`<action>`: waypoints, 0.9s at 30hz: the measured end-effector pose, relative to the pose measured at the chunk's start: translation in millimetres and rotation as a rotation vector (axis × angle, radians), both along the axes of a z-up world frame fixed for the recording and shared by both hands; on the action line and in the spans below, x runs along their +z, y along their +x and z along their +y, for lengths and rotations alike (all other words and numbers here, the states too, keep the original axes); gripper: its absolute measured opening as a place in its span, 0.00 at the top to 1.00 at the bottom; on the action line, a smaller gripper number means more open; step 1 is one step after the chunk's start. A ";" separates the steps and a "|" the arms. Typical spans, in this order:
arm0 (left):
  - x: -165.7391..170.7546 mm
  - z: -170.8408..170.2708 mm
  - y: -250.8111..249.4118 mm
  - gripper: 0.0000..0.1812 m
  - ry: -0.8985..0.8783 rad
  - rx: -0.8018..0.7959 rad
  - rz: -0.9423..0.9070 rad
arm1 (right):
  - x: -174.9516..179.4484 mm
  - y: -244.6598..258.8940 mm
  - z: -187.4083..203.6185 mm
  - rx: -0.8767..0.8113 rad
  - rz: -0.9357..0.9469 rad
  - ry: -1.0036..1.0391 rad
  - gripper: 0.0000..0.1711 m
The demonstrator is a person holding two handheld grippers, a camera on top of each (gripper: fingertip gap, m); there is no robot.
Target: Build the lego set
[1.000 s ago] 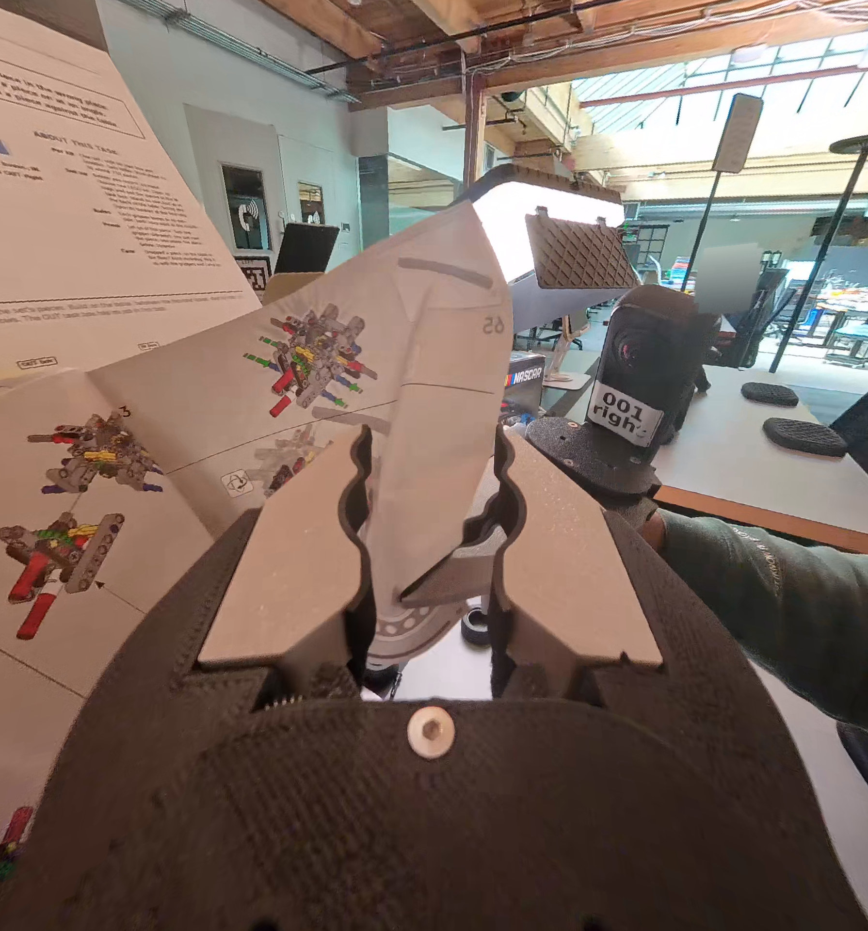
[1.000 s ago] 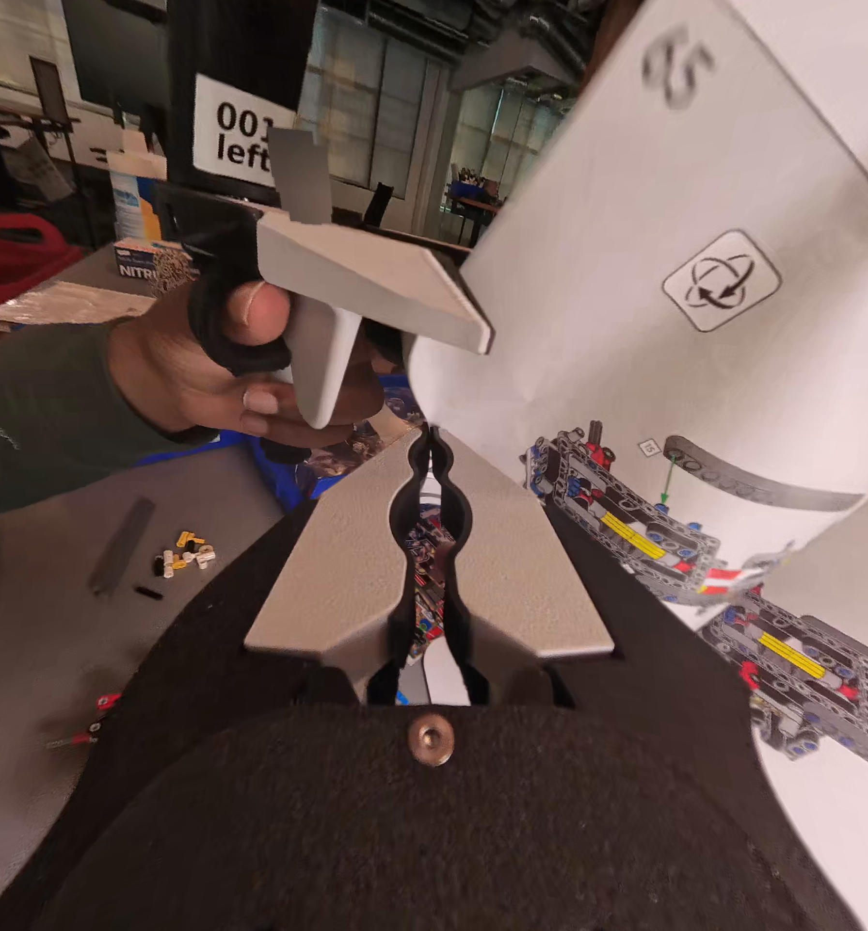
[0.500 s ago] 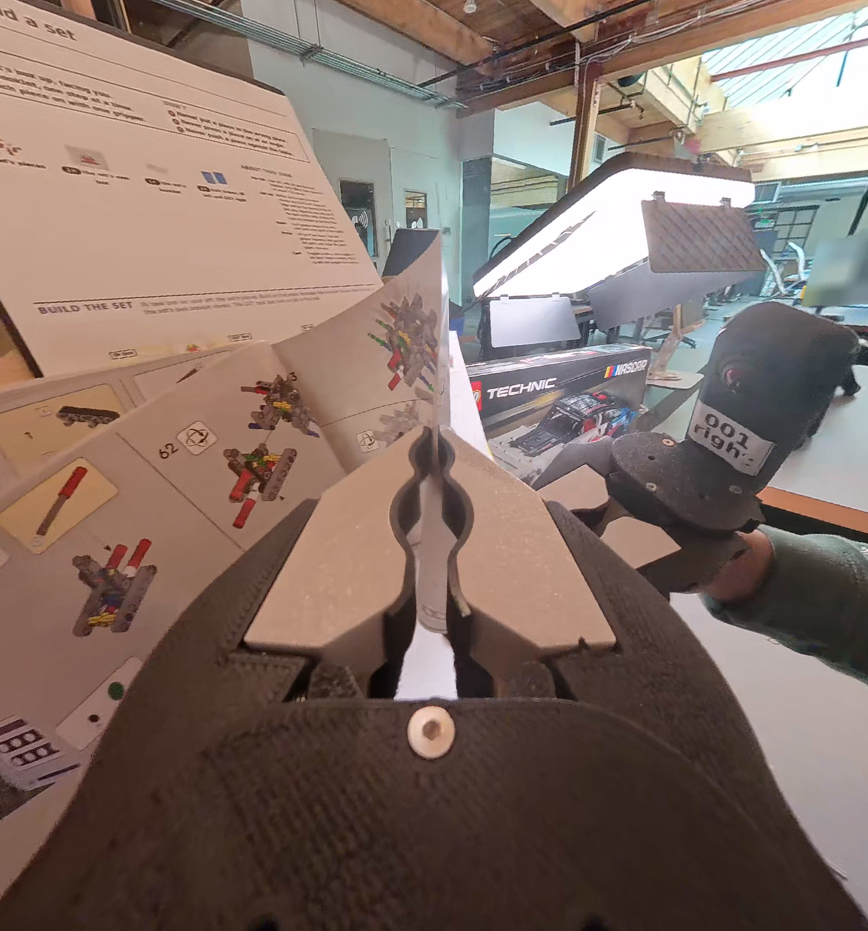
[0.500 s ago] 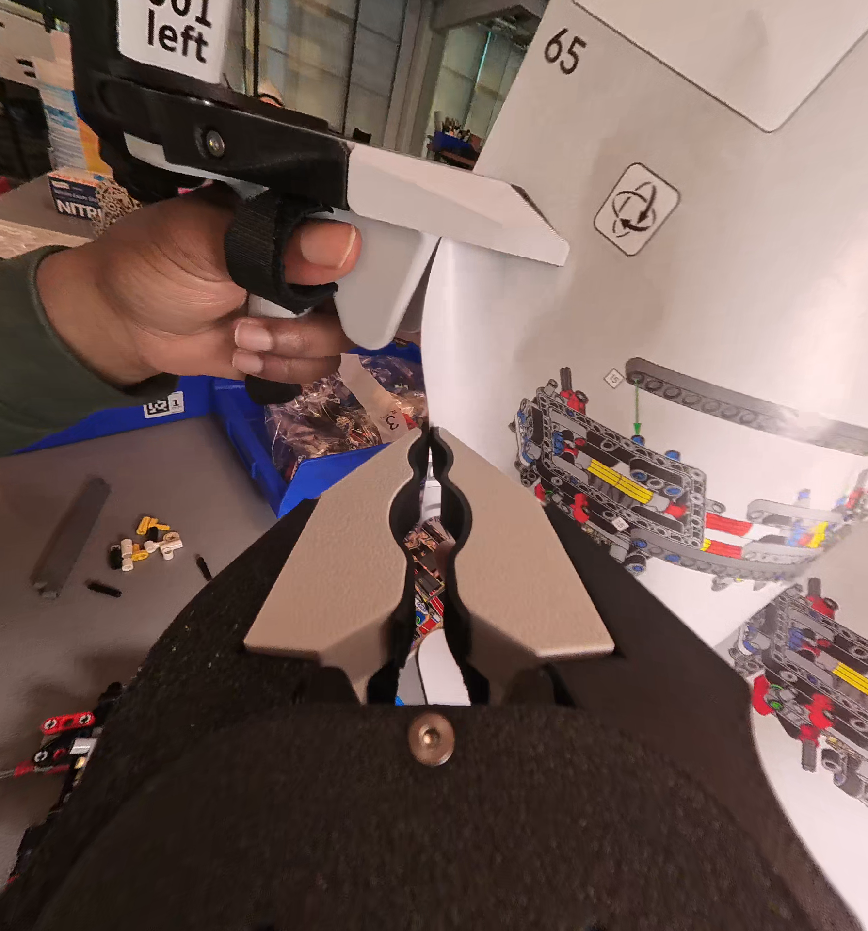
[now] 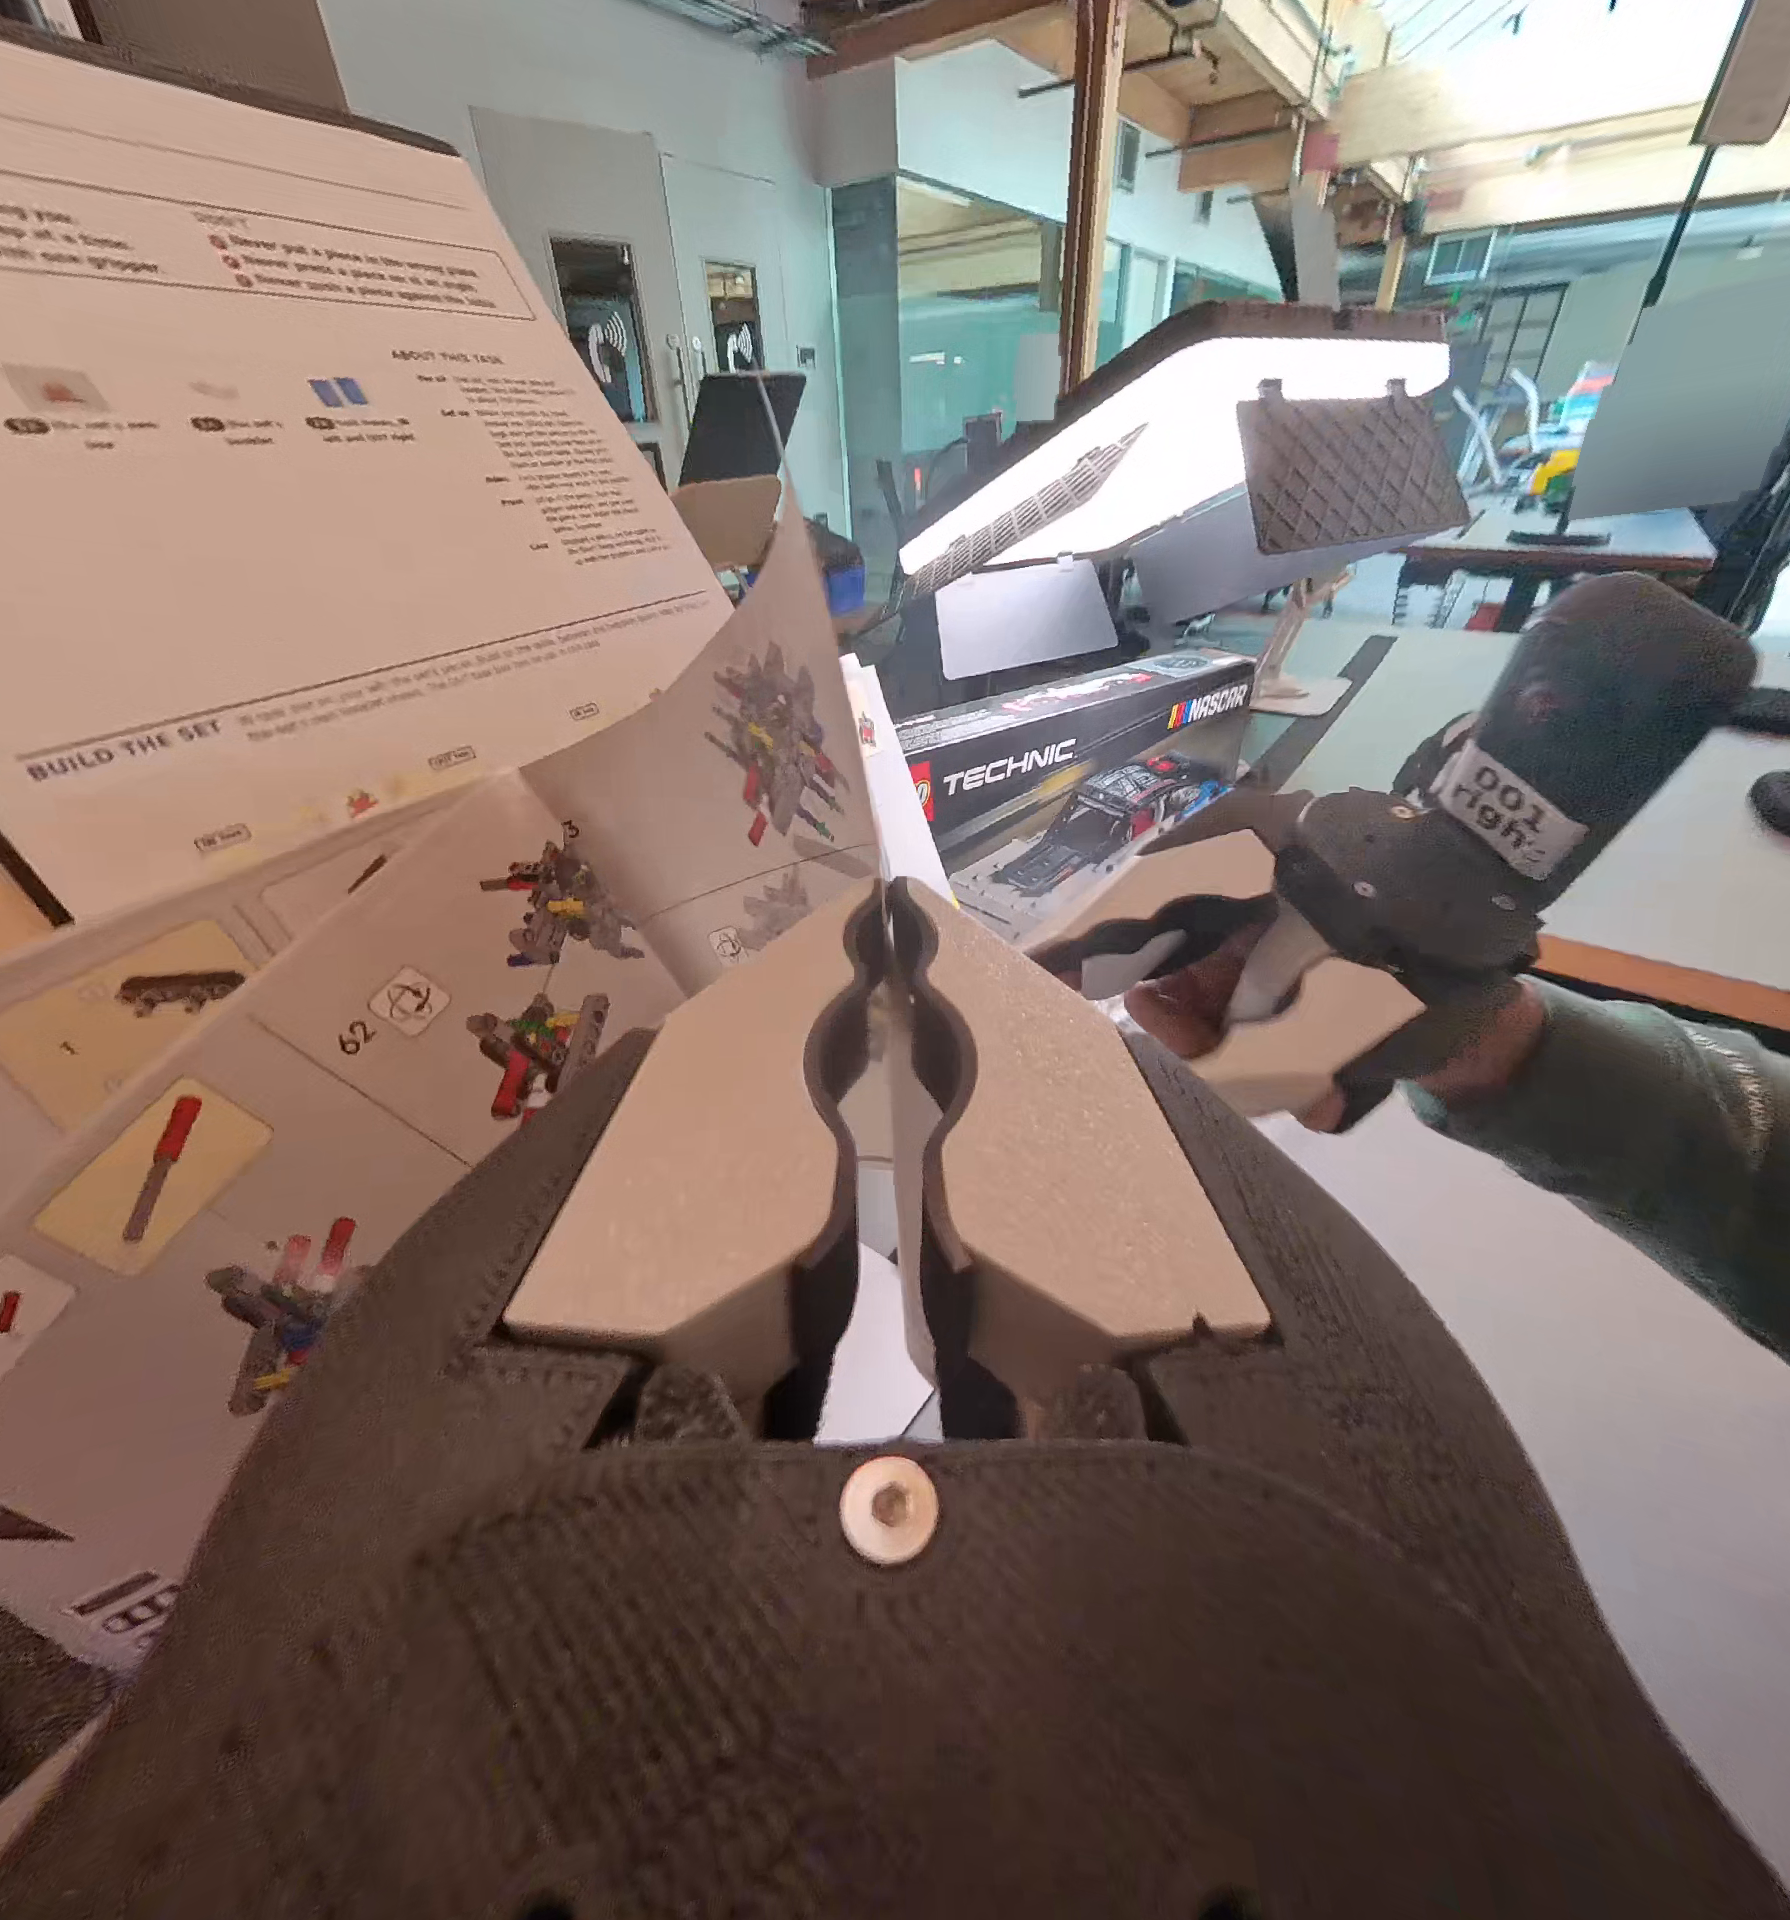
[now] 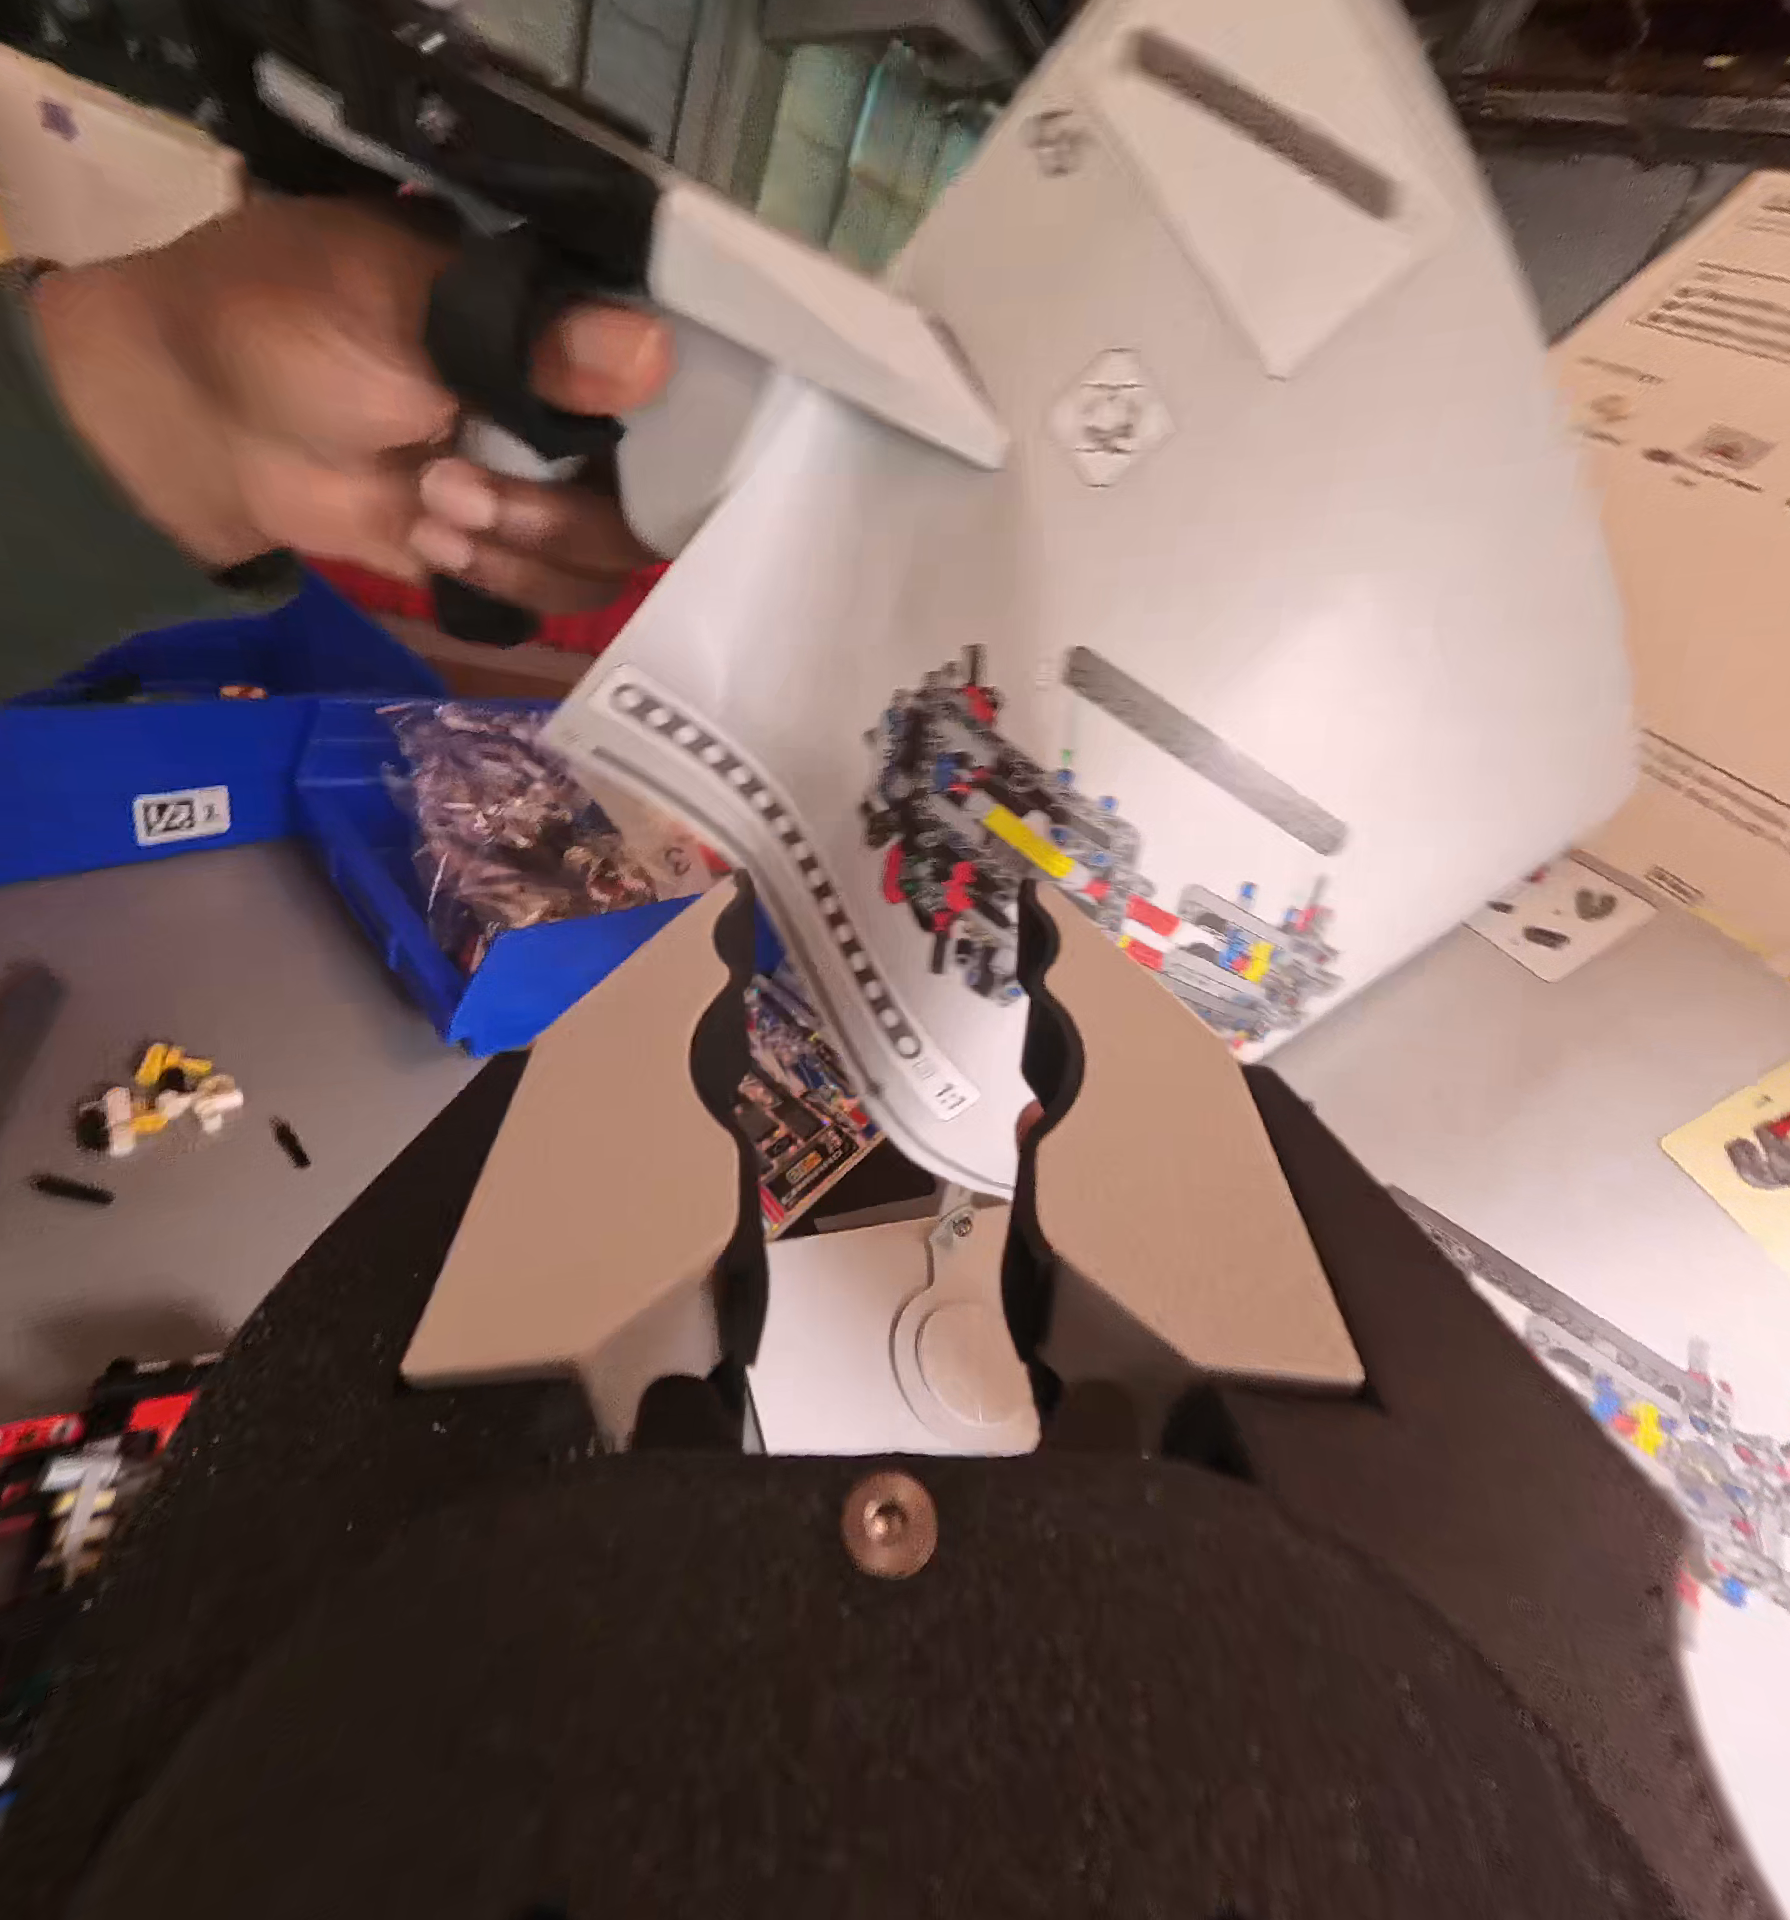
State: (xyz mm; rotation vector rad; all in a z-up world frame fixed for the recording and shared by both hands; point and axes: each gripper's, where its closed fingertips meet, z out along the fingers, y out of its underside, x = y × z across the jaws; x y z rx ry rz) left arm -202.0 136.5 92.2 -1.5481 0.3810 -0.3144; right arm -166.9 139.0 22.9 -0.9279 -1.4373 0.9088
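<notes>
My left claw [image 5: 888, 920] is clamped on a page of the booklet [image 5: 766, 748], my right claw [image 6: 880, 914] spread apart, and with loose pieces [image 6: 158, 1107] on the surface [image 6: 247, 977], most building remains.

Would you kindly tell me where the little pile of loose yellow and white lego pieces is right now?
In the right wrist view, the pile of loose pieces lies on the grey table at the left, just in front of the blue bin.
</notes>
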 end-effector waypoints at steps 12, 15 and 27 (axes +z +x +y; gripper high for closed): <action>-69.0 11.3 -110.4 1.00 -0.138 0.334 0.048 | -55.9 -10.1 85.9 -0.374 -0.285 0.289 0.82; -88.9 10.6 -141.8 1.00 -0.154 0.390 0.032 | -71.1 -23.2 103.2 -0.391 -0.334 0.303 0.82; -73.7 -28.3 -173.4 0.87 0.014 0.535 -0.187 | -79.1 -79.6 110.6 -0.505 -0.438 0.478 0.80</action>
